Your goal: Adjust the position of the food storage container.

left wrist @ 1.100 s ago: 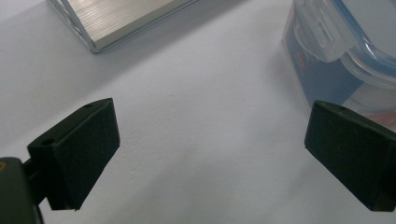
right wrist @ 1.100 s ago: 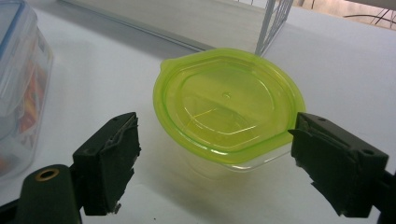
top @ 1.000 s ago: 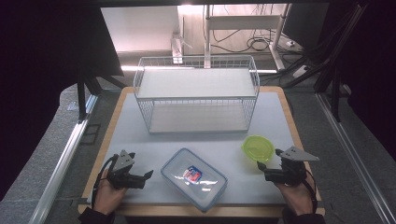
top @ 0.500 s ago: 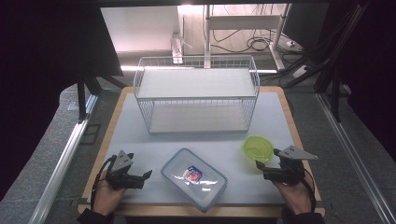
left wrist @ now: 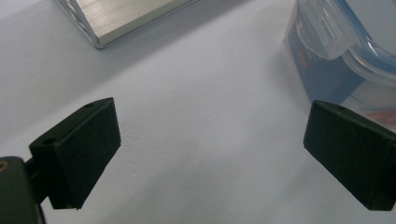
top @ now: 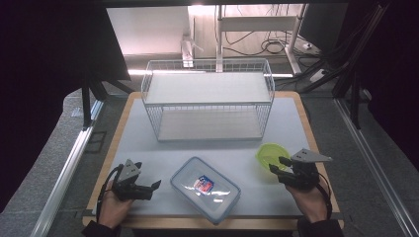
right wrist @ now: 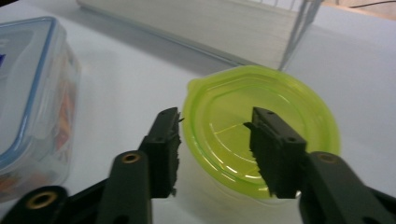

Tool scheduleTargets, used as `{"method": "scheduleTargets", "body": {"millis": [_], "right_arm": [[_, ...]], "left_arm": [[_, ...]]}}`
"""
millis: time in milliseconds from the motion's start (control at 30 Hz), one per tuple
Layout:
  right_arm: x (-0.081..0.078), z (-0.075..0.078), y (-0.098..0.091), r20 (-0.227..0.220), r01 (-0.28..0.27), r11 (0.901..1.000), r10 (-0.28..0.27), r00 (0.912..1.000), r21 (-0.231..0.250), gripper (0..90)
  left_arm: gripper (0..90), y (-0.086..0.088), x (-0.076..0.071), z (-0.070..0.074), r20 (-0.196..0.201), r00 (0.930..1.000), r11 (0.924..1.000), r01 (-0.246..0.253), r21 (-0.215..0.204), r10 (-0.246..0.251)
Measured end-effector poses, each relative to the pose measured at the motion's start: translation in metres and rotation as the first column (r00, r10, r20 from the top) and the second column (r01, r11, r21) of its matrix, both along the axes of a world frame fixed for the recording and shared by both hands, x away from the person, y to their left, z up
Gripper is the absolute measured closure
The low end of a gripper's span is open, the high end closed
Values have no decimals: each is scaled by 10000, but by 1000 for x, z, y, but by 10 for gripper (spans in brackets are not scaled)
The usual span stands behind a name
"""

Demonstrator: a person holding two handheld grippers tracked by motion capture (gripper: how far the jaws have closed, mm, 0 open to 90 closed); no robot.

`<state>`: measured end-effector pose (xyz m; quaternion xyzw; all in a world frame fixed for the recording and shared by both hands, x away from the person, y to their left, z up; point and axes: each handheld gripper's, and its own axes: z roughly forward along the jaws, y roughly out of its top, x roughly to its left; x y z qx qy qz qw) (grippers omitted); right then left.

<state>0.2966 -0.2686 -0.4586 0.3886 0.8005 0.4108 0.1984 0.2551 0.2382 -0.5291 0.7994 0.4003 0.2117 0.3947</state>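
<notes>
Right gripper sits low at the near right of the surface, jaws partly apart and straddling the near rim of the lime-green lidded bowl: one jaw outside the rim on the surface side, the other over the lid. Jaws have just been closing, with the bowl's edge between them; cannot tell if the pads press the plastic yet, a sliver of gap seems to remain at the outer jaw. In the high view the same right gripper is held in a hand coming in from the bottom edge, grey three-cornered plate on top, tips at the near side of the bowl. Left gripper is at the near left, jaws wide apart, bare surface between them, holding nothing; in the high view the left gripper points toward the clear lidded container and stands just beside it, not touching. That container lies near the front edge between the two grippers, turned at an angle, blue seal around the lid, a red-and-blue printed pack visible inside; its clip corner shows at the upper right of the left gripper view. Farther back, mid-surface, stands a white wire basket rack, well apart from both grippers. Beyond the surface: cables and frame legs on the floor.
</notes>
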Motion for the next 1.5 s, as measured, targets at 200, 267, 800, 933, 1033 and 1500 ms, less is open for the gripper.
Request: {"method": "scheduleTargets", "body": {"millis": [200, 267, 800, 933, 1033, 1500], "right_arm": [[9, 6, 14, -192, -775, 9964, 769, 9969, -332, 752], [14, 8, 17, -298, -1033, 9943, 1025, 9943, -260, 835], [60, 8, 60, -676, -1501, 9846, 1444, 9872, -891, 900], [71, -2, 67, -929, -1476, 9827, 1376, 9861, -1117, 900], [76, -8, 67, -1073, -1465, 9810, 1333, 9853, -1272, 900], [68, -11, 51, -1615, -1474, 9819, 1274, 9786, -1188, 900]], "left_arm": [[38, 0, 1, -1, -62, 10000, 9999, 44, -163, -45], [38, 0, 1, -1, -42, 10000, 9998, 37, -170, -38], [40, 1, 3, -3, -201, 9998, 9995, 53, -300, -59], [40, 1, 3, -3, -266, 9996, 9997, 123, -197, -128], [40, 0, 3, -3, -277, 9995, 9998, 142, -161, -146], [41, -1, 3, -3, -279, 9993, 9997, 234, -56, -235]]}}
